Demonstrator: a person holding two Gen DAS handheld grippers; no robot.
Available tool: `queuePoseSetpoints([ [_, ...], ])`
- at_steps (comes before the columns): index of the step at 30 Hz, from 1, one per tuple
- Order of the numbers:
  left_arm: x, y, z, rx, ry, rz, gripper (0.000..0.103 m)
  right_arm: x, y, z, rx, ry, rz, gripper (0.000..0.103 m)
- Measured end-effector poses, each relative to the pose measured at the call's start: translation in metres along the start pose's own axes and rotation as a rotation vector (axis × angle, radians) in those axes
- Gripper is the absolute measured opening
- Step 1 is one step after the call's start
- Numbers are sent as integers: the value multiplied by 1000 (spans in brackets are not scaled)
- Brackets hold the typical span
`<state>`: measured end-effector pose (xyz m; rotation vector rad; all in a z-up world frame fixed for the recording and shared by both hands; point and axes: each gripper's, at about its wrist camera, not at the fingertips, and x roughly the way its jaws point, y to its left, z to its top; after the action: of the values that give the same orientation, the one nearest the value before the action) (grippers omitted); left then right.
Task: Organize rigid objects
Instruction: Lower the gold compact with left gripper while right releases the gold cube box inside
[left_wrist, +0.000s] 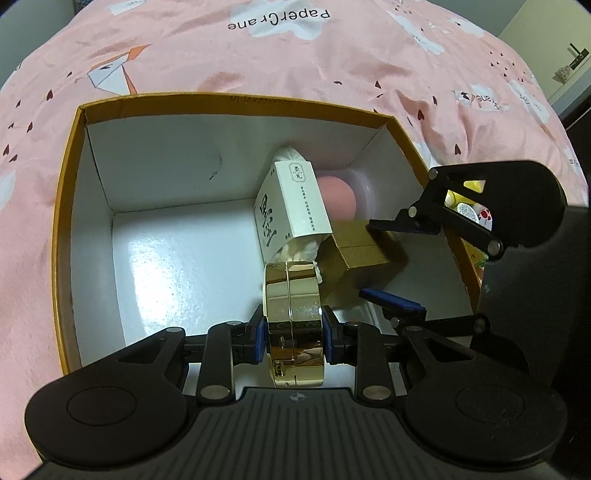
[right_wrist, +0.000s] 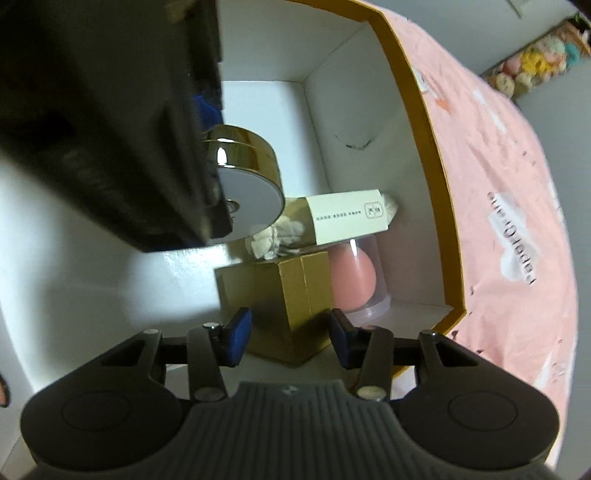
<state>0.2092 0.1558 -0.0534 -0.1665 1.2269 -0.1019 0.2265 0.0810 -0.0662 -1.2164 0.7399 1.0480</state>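
Left gripper (left_wrist: 294, 338) clamped on a gold compact (left_wrist: 293, 317), blue pads pressing both flat faces, compact held on edge over the floor of the box (left_wrist: 66, 206). Box is open-topped, orange rim, white inside, sitting on a pink bedspread (left_wrist: 258, 59). In the box's far right corner: a white carton (left_wrist: 291, 206) with black lettering lying tilted, something white and fluffy sticking out both ends; a pink egg sponge (left_wrist: 338, 201) in a clear case behind it; a small gold carton (left_wrist: 360, 245) just beside, the white carton's end resting over it. Right gripper (right_wrist: 290, 341) inside the box too, jaws about half spread, straddling the gold carton's near corner; pads not clearly touching it, can't tell for sure. Right view shows the compact's round white face (right_wrist: 251, 195) above the white carton.
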Motion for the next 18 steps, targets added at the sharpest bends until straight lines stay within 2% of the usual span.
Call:
queuePoseSetpoints([
  [4, 2, 1, 1, -12, 7, -1, 32, -7, 6, -6, 21, -6, -16, 45],
  [9, 3, 4, 0, -47, 7, -13, 32, -28, -24, -12, 175, -37, 91, 44],
  [10, 4, 5, 0, -55, 9, -17, 32, -31, -28, -14, 209, -42, 125, 42],
  [12, 5, 7, 0, -69, 9, -21, 32, -38, -35, -17, 260, -53, 173, 23],
  [15, 5, 9, -1, -84, 7, -26, 32, -46, -36, -21, 308, -68, 241, 13],
  [18, 3, 9, -1, -78, 11, -23, 32, -48, -32, -22, 341, -71, 352, 10],
])
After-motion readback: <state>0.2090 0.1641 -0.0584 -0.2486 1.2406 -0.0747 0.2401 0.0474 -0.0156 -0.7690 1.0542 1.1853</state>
